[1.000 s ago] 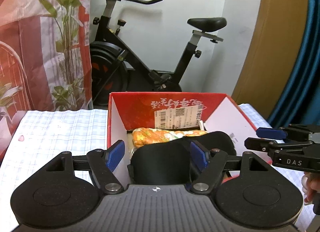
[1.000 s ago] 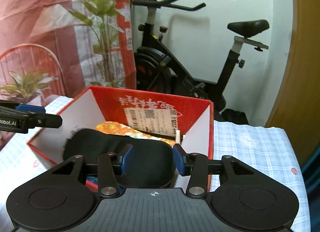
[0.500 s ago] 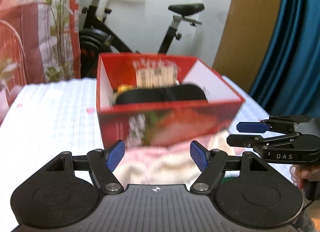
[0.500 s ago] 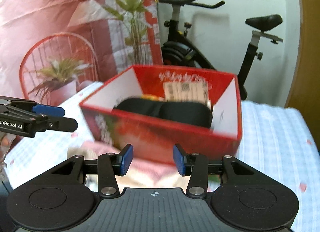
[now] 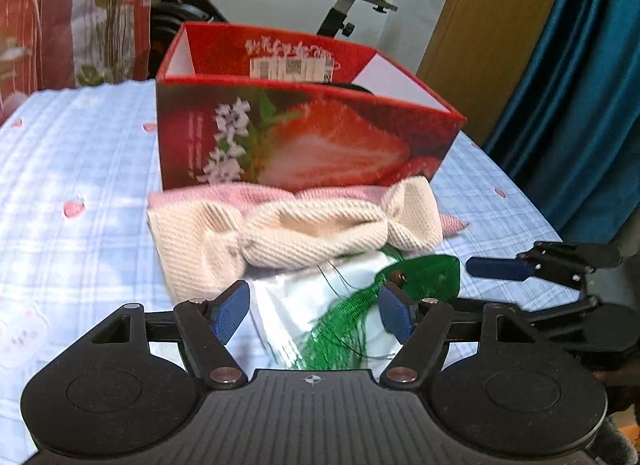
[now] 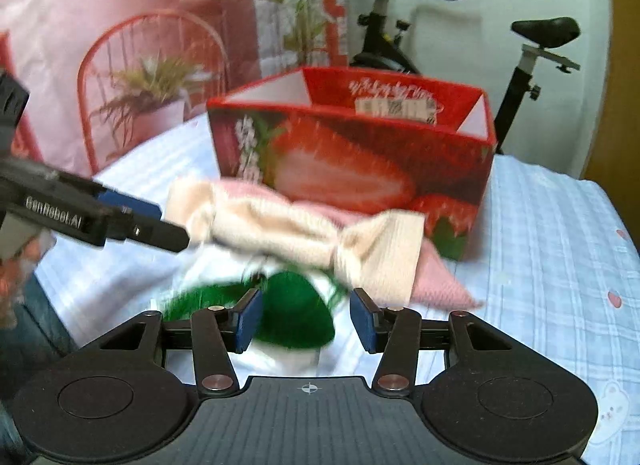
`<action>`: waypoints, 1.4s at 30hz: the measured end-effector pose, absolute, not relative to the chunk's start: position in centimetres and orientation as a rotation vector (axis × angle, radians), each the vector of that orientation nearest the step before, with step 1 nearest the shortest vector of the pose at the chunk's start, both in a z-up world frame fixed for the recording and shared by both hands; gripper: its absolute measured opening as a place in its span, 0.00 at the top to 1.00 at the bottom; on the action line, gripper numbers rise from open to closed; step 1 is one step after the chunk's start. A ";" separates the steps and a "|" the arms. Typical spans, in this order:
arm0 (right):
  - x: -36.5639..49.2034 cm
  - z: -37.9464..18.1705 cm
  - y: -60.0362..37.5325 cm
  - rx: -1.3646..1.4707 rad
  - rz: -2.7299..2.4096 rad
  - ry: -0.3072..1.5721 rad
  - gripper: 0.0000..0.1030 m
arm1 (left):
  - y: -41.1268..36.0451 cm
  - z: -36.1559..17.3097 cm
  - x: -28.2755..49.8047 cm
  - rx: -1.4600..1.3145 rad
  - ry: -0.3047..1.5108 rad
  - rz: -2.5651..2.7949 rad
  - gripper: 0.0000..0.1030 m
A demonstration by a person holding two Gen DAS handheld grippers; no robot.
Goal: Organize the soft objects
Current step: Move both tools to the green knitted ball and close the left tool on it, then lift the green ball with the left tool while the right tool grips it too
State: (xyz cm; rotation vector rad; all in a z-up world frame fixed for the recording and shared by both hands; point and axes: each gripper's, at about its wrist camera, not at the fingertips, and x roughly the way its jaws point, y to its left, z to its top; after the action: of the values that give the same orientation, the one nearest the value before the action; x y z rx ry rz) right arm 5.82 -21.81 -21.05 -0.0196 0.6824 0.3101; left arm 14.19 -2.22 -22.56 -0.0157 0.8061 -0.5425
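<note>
The left gripper [image 5: 314,315] sat at the bottom middle of its own picture; its blue pads stood wide apart and pressed on nothing; a white shiny cloth [image 5: 296,305] with green fringe lay on the table between and under them. The right gripper [image 6: 306,323] sat at the bottom middle of its picture too; its pads stood partly apart and had just been opening; a green piece [image 6: 298,315] lay between them, but the picture was blurry and the pads did not seem to squeeze it, so it held nothing.

Just past the tongs, in the middle of both pictures, lay a cream knit headband [image 5: 296,233] tied in a bow; under it, against the box, lay a pink knit cloth [image 5: 260,193]; all of these rested on the blue checked tablecloth [image 5: 80,169].

Behind them, in the upper middle, stood the red strawberry box [image 5: 304,145]; its top was open; a small dark shape showed over its front rim in the left picture, but what was inside could not be told from here; a white label was stuck on the far inside wall.

My guess was that the job was only partly done; the cream headband, the pink cloth and the white and green cloth were still outside the box and were left to put away.
</note>
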 end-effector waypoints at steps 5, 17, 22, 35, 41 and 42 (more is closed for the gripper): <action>6.0 -22.9 -21.1 -0.060 0.338 0.720 0.56 | -3.0 -22.6 14.1 -0.016 0.810 -0.558 0.30; 8.7 -23.7 -18.4 -0.028 0.415 0.696 0.59 | -3.6 -23.0 14.4 -0.046 0.809 -0.605 0.42; 9.7 -24.2 -16.8 -0.017 0.439 0.684 0.61 | -3.3 -23.4 15.3 -0.072 0.817 -0.589 0.42; 9.9 -24.2 -16.3 0.025 0.421 0.646 0.64 | -3.9 -24.2 17.7 -0.119 0.832 -0.661 0.43; 9.8 -23.1 -16.9 0.042 0.414 0.602 0.64 | -4.0 -22.6 17.5 -0.121 0.786 -0.665 0.43; 9.8 -22.9 -17.0 0.046 0.413 0.595 0.64 | -4.0 -22.2 17.5 -0.125 0.777 -0.664 0.43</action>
State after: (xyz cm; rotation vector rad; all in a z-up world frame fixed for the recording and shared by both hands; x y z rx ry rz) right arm 9.82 -16.98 -22.87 0.0463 0.5951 0.4127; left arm 17.53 -4.03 -22.19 -0.1247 0.7768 -0.6642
